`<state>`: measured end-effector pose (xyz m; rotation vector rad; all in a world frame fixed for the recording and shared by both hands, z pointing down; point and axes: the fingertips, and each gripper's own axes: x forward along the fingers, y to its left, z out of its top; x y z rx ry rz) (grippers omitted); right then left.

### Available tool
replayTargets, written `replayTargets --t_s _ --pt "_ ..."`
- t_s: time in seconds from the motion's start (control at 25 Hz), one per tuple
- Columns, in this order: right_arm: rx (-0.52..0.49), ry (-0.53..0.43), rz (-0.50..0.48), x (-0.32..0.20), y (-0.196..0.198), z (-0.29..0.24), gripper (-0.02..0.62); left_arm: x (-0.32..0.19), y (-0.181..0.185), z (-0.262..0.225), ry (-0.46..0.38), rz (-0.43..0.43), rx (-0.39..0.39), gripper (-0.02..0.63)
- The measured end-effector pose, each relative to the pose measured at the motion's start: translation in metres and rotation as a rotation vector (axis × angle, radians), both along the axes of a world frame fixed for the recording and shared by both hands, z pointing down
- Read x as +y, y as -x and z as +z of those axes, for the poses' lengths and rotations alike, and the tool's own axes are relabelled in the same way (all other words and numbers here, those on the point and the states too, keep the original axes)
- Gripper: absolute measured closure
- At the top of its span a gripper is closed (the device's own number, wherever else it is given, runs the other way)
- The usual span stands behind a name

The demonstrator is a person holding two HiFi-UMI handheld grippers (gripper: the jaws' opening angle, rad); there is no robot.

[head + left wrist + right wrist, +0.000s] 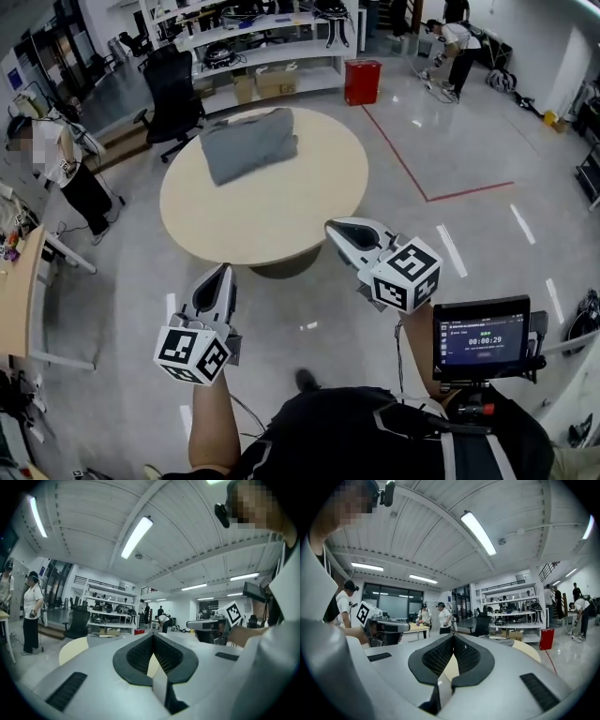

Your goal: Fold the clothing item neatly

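A grey garment point(248, 143) lies folded in a rough rectangle on the far left part of a round beige table point(281, 220). Both grippers hover over the floor on the near side of the table, well short of the garment. My left gripper point(226, 269) is shut with nothing in it, its tips just short of the table's near edge. My right gripper point(330, 228) is also shut and empty, its tips at the table's right rim. The closed jaws of the left gripper point(153, 635) and right gripper point(453, 636) show only the table beyond them.
A black office chair point(173, 84) stands behind the table, with shelves point(262, 37) and a red bin point(362, 82) further back. A person point(56, 159) stands at the left by a desk point(23, 281). Red tape point(403, 159) marks the floor at the right.
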<state>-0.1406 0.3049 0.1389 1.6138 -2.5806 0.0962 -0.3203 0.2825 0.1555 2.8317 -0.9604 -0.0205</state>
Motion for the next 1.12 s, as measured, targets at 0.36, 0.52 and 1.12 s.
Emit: replayTargets --t_s 0.36,0.52,1.12 --pt "-0.028 -0.012 0.036 0.123 0.002 -0.004 0.588 0.13 0.004 0.004 0.006 -0.046 -0.062 0.606" --pt "-0.038 -0.023 0.099 0.159 0.031 -0.023 0.588 0.162 0.034 -0.013 -0.003 0.001 -0.06 0.606" --pt "-0.018 -0.027 0.125 0.172 0.045 -0.017 0.588 0.163 0.048 -0.021 -0.043 0.01 0.03 0.606"
